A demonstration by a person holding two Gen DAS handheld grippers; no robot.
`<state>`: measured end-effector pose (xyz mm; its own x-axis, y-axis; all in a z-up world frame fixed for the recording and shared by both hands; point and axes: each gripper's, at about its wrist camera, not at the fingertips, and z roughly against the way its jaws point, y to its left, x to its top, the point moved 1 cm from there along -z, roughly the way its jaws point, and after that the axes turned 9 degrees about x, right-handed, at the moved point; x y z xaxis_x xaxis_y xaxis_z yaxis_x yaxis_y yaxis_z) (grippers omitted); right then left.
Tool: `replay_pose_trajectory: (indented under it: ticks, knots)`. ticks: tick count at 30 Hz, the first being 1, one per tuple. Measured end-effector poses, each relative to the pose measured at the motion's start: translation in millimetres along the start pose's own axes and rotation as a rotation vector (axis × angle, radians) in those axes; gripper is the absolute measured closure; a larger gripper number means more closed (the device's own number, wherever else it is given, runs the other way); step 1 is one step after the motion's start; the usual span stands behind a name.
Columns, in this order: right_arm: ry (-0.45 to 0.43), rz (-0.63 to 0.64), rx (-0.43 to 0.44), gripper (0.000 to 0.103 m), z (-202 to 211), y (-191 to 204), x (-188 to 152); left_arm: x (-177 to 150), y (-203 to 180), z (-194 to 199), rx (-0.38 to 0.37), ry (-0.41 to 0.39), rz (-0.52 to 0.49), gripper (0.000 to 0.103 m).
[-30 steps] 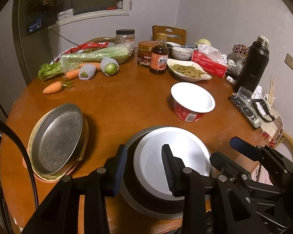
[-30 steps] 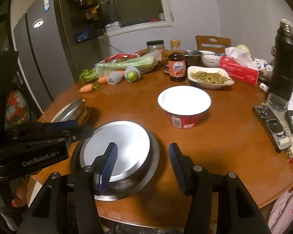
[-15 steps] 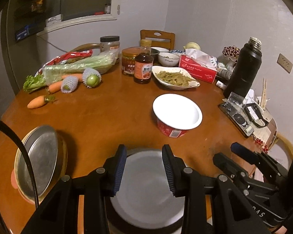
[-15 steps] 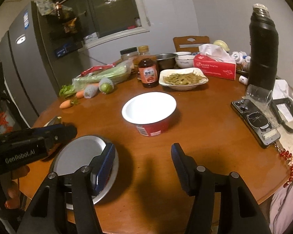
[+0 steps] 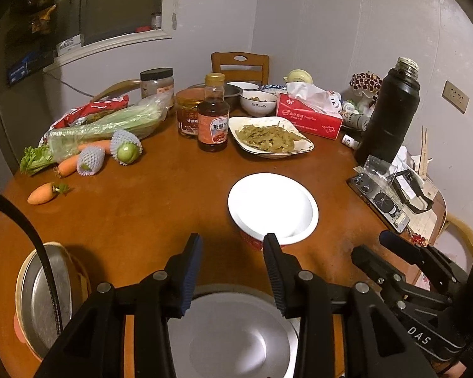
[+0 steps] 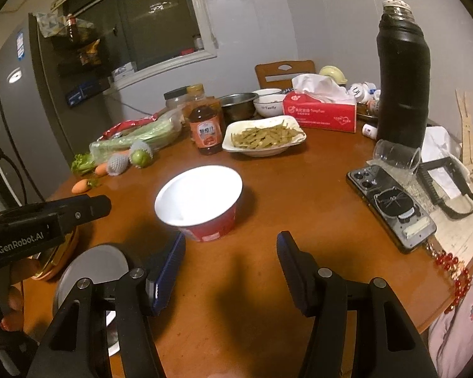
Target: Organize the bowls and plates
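Left fingers [image 5: 193, 271], blue-padded, a narrow gap apart and easing wider, gripping nothing. Left gripper [image 5: 232, 239] tilted down over the near edge of the round wooden table [image 5: 148, 201], directly above a round metal plate [image 5: 236, 343] lying flat below the jaws, apart from the pads. Just beyond the right fingertip, a white bowl with a red outside [image 5: 272, 208], upright and empty.

Right fingers [image 6: 170, 267] spread moderately wide, with only bare tabletop between them. Right gripper [image 6: 232, 236] likewise angled down, with the red-sided bowl just ahead of its left finger and the metal plate off to its lower left, partly hidden behind the frame.

Further left, near the table's rim, a second metal plate [image 5: 44, 296] nested in a yellow-edged dish. Across the table, a white dish of green beans [image 5: 269, 138], a brown sauce bottle [image 5: 213, 116], a red tissue box [image 5: 309, 116] and a small white bowl [image 5: 258, 102]. Along the left side, bagged celery [image 5: 110, 126], carrots [image 5: 44, 193] and net-wrapped fruit [image 5: 127, 149]. At the right, a tall black flask [image 5: 389, 113] and a phone [image 6: 391, 208] lying flat.
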<state>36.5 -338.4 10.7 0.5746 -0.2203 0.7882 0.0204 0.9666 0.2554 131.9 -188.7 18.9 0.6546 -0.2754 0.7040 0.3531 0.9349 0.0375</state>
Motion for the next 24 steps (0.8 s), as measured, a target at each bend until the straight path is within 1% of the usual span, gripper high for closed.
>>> replay_pose_trajectory:
  ticks: [5,8,13,18,21,24]
  knots:
    - [-0.005,0.006,-0.003,0.041,-6,-1,12,8,-2,-9,0.002,0.013,-0.003,0.063]
    - [-0.011,0.022,-0.024,0.041,-10,2,20,14,-1,-15,-0.004,0.027,0.002,0.062]
    - [-0.009,0.031,-0.022,0.041,-21,2,33,24,-2,-24,-0.01,0.043,0.005,0.062]
    - [0.031,0.042,-0.043,0.041,-41,0,39,31,-4,-40,0.001,0.073,0.015,0.062]
    - [0.053,0.035,-0.034,0.04,-52,-4,39,33,-6,-52,0.011,0.096,0.01,0.062]
    - [0.075,0.027,-0.033,0.04,-64,-8,41,34,-9,-63,0.044,0.113,-0.002,0.062]
